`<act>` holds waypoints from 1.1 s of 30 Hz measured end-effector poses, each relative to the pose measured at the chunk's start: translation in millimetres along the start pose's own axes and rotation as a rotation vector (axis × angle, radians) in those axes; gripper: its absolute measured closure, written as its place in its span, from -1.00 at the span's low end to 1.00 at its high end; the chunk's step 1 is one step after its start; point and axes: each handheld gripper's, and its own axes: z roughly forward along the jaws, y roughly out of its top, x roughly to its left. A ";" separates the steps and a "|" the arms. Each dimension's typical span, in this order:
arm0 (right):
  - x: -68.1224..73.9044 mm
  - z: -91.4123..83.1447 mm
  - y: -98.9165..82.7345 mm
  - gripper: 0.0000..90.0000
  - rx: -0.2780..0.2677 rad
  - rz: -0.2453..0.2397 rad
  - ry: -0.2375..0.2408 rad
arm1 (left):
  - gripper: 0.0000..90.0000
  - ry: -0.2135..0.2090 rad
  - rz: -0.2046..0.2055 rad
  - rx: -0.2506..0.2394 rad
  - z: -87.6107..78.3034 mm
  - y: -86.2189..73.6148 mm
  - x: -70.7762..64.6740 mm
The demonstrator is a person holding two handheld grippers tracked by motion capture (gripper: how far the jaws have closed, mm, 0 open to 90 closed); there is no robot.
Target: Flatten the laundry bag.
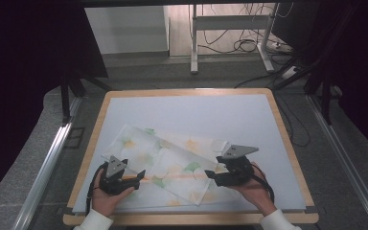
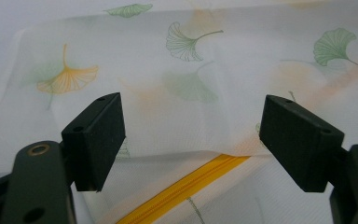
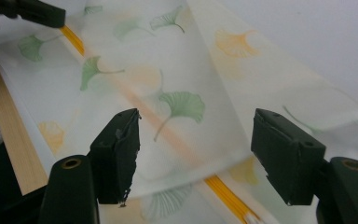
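In the high view, a sheer white cloth [image 1: 165, 165] printed with green and orange ginkgo leaves lay crumpled on the pale table mat [image 1: 191, 115], towards the mat's near edge. The left gripper [image 1: 136, 176] sat at the cloth's near-left end, held in the person's left hand [image 1: 106, 199], its tips pointing along the cloth. The right gripper [image 1: 211, 176] sat at the cloth's near-right end, in the right hand [image 1: 251, 189], pointing back towards the other. A faint orange line ran through the cloth between the two.

In the left gripper view, the left gripper [image 2: 191, 140] had its jaws spread wide, one on either side of a folded edge of the cloth [image 2: 177, 84], gripping nothing. A yellow zipper [image 2: 186, 186] showed from under that fold, just below the gap between the jaws.

In the right gripper view, the right gripper [image 3: 196, 149] likewise held its jaws well apart over the cloth [image 3: 168, 70], nothing pinched between them. The yellow zipper [image 3: 228, 196] emerged from under a cloth layer near the gap and ran on beneath the fabric to the far end, where the tip of the other gripper [image 3: 42, 14] met it. The wooden table edge [image 3: 4, 140] lay beside the cloth.
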 end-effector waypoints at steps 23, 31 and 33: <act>51.6 40.8 4.4 -0.32 0.118 -0.121 0.102 | -0.49 -0.015 -0.003 -0.012 -8.3 -0.7 -5.4; 60.7 55.4 -4.5 -0.32 0.192 -0.157 0.104 | -0.49 -0.022 0.002 0.005 -5.4 -1.3 -4.6; 61.5 56.5 -5.1 -0.32 0.198 -0.159 0.104 | -0.49 -0.021 0.000 0.008 -5.0 -1.4 -4.5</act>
